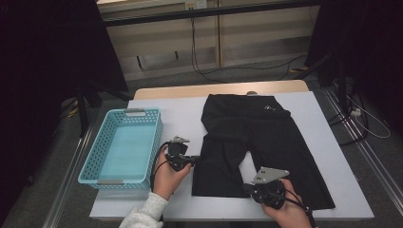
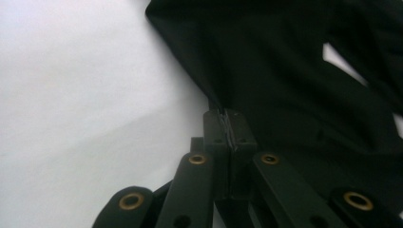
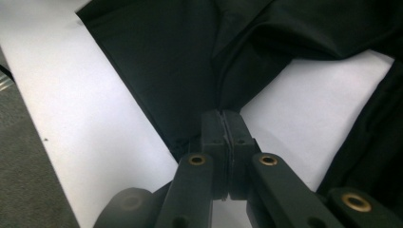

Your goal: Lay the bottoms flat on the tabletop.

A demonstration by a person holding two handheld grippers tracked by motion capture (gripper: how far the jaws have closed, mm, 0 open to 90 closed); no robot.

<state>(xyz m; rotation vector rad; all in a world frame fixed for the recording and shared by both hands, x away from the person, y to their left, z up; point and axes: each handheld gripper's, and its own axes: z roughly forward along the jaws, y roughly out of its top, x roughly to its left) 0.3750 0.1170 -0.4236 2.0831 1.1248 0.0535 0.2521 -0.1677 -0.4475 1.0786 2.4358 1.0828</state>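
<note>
At the left of the white table [image 1: 180, 111] stands a turquoise basket [image 1: 97, 161], its long axis running away from the person, nothing in it. Just to its right the left gripper [image 1: 196, 159] points sideways at the outer edge of the black shorts [image 1: 252, 137], and in the left gripper view its jaws stand together, clamped on a thin pinch of that side seam [image 2: 227, 116]. The shorts lie flat in the middle of the table, waistband at the far edge, both legs running toward the person, so the garment's long axis goes near to far. Farther right the right gripper [image 1: 250, 188] sits at the near hem of the same leg, at its inner corner by the crotch gap; the right gripper view shows its jaws pressed shut on the fabric fold [image 3: 223, 102]. Both grips are on the left leg, so a fold across toward the right leg looks the likeliest move. Bare table lies beyond that right leg, while the basket crowds the left side and the near edge is close under both hands.
</note>
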